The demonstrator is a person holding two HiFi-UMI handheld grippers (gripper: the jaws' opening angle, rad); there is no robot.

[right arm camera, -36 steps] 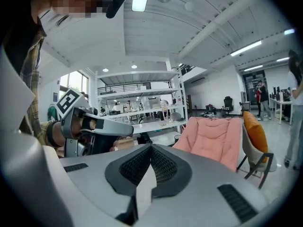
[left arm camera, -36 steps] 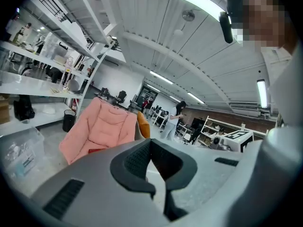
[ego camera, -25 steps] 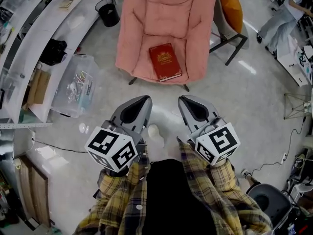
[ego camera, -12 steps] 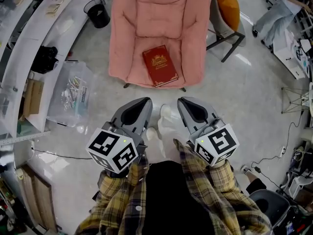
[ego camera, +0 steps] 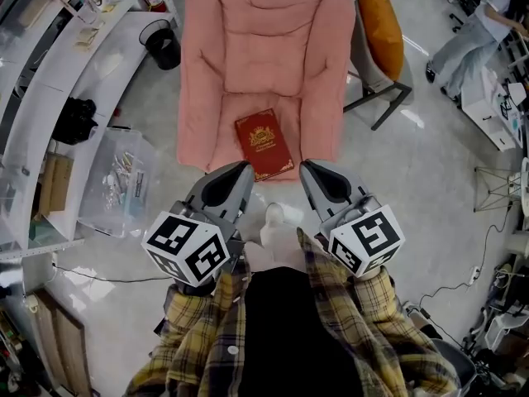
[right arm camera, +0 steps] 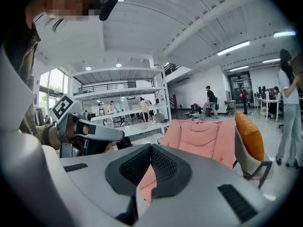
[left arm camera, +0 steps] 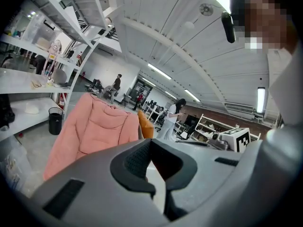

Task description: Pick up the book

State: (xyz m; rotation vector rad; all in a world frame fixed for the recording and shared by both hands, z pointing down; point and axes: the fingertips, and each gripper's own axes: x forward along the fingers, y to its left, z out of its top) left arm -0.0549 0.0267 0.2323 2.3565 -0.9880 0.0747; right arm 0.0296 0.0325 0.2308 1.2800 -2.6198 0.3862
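Note:
A dark red book (ego camera: 264,144) with a gold emblem lies flat on the front of the seat of a pink padded chair (ego camera: 248,48). My left gripper (ego camera: 240,173) hangs just short of the book's near left corner, with its jaws together and nothing between them. My right gripper (ego camera: 309,170) is level with it, just right of the book's near corner, also shut and empty. The left gripper view shows its gripper (left arm camera: 150,145) before the pink chair (left arm camera: 94,126). In the right gripper view that gripper (right arm camera: 151,151) is before the chair (right arm camera: 203,138). The jaws hide the book in both.
A white curved counter (ego camera: 50,81) runs along the left, with a black bin (ego camera: 161,44) and a clear plastic box (ego camera: 124,180) on the floor beside it. An orange-cushioned chair (ego camera: 383,23) stands right of the pink one. A person (ego camera: 479,31) sits at the far right.
The chair and book have drawn closer, from well ahead of the grippers to right at their tips. Both grippers keep the same side-by-side stance, jaws together.

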